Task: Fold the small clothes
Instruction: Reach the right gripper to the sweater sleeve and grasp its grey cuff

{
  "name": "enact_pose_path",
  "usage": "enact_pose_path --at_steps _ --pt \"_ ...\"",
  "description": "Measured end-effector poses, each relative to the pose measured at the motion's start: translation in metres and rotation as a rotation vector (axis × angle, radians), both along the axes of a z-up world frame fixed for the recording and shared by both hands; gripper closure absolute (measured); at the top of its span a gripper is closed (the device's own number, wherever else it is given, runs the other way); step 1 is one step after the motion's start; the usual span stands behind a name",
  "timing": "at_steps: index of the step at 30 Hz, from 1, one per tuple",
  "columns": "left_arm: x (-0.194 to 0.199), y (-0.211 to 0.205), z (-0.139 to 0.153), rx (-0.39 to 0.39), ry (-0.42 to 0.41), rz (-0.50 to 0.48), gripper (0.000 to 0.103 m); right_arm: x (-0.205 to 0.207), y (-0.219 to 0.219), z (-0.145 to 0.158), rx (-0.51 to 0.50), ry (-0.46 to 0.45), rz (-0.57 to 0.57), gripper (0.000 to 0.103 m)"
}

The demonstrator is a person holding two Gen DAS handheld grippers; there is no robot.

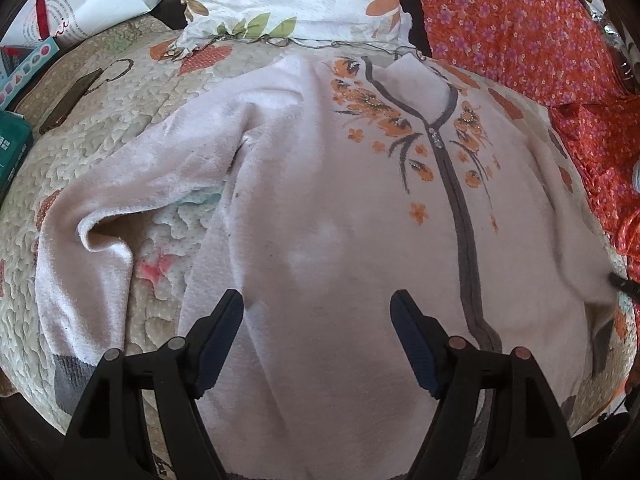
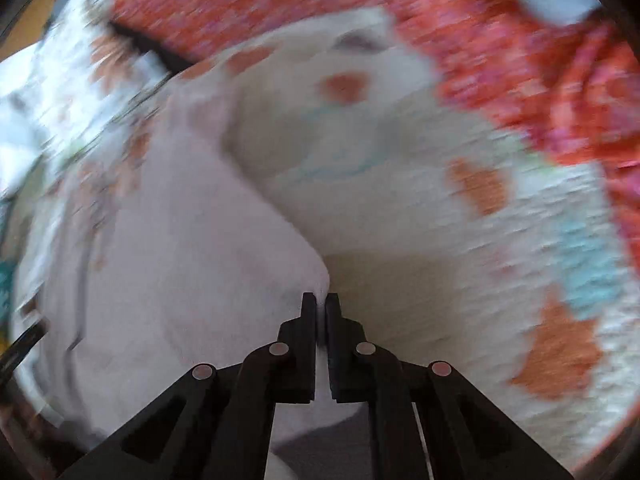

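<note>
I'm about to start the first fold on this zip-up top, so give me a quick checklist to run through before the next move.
1. Right hand-held gripper shut on the pale pink fleece top: ok, a fold of fabric sits pinched between its fingers.
2. Left hand-held gripper free: ok, open above the top's lower front, nothing between its fingers.
3. Grey zip closed: ok as far as it shows.
4. Sleeve laid flat: not ok, it is bent and rumpled on the quilted bedspread.
5. Far sleeve flat: cannot tell, the right wrist view is blurred.
6. Orange floral cloth clear of the top: cannot tell.
</note>
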State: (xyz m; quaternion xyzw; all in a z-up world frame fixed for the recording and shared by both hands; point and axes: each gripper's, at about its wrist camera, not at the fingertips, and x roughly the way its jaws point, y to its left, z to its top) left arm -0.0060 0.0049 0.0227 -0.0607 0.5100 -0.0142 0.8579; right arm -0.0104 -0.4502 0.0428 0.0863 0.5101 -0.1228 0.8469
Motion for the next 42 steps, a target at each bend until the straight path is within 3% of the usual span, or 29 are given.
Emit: enact_pose_path --at_steps 2,3,4,7,10,11,14,19,22,26,27,29,34,36,38,39,41,42 --pt "0.000 0.001 0.000 -0.005 0.002 0.006 0.028 -0.006 -0.017 0.012 -0.233 -0.037 -0.131 0.097" --pt "0.000 0.001 0.000 -0.010 0.004 0.006 0.028 -0.008 -0.026 0.016 -0.283 -0.052 -0.185 0.097" --pt "0.001 0.001 0.000 -0.013 0.006 0.007 0.028 -0.011 -0.039 0.020 -0.273 -0.065 -0.228 0.093" --pt "0.001 0.000 -0.001 -0.011 0.011 0.006 0.028 -0.025 -0.071 0.020 0.034 -0.130 -0.290 0.073" --pt "0.001 -0.001 -0.001 -0.014 0.012 0.004 0.028 -0.031 -0.076 0.012 0.344 -0.180 -0.262 0.068" --pt "0.002 -0.001 -0.001 -0.018 0.012 0.003 0.028 -0.031 -0.074 0.007 0.457 -0.188 -0.236 0.062" --pt "0.001 -0.002 -0.001 -0.024 0.010 -0.001 0.028 -0.032 -0.060 -0.008 0.630 -0.170 -0.212 0.055" --pt "0.000 -0.002 -0.001 -0.026 0.013 -0.004 0.028 -0.020 -0.050 -0.043 0.814 -0.127 -0.236 0.051" --pt "-0.001 0.000 -0.001 -0.028 0.014 0.000 0.028 -0.018 -0.066 -0.049 0.768 -0.152 -0.349 0.042" --pt "-0.001 0.003 -0.001 -0.032 0.015 0.010 0.028 -0.031 -0.096 -0.048 0.703 -0.215 -0.488 0.044" --pt "-0.001 0.003 -0.001 -0.034 0.016 0.013 0.028 -0.033 -0.100 -0.048 0.694 -0.227 -0.506 0.050" --pt "-0.001 0.004 -0.002 -0.042 0.021 0.016 0.028 -0.033 -0.106 -0.043 0.573 -0.205 -0.538 0.098" --pt "-0.002 0.004 0.001 -0.055 0.013 0.016 0.028 -0.035 -0.091 0.005 0.276 -0.298 -0.462 0.098" --pt "-0.002 0.004 0.003 -0.056 0.010 0.016 0.028 -0.035 -0.080 0.023 0.163 -0.338 -0.444 0.096" --pt "-0.002 0.004 0.003 -0.057 0.012 0.017 0.028 -0.040 -0.075 0.030 0.065 -0.345 -0.466 0.083" --pt "-0.002 0.004 0.003 -0.059 0.013 0.018 0.028 -0.045 -0.078 0.029 0.055 -0.346 -0.479 0.074" --pt "-0.002 0.003 0.003 -0.060 0.015 0.019 0.028 -0.053 -0.090 0.023 0.141 -0.352 -0.517 0.045" --pt "-0.002 0.003 0.002 -0.059 0.014 0.019 0.028 -0.058 -0.097 0.020 0.193 -0.355 -0.543 0.045"
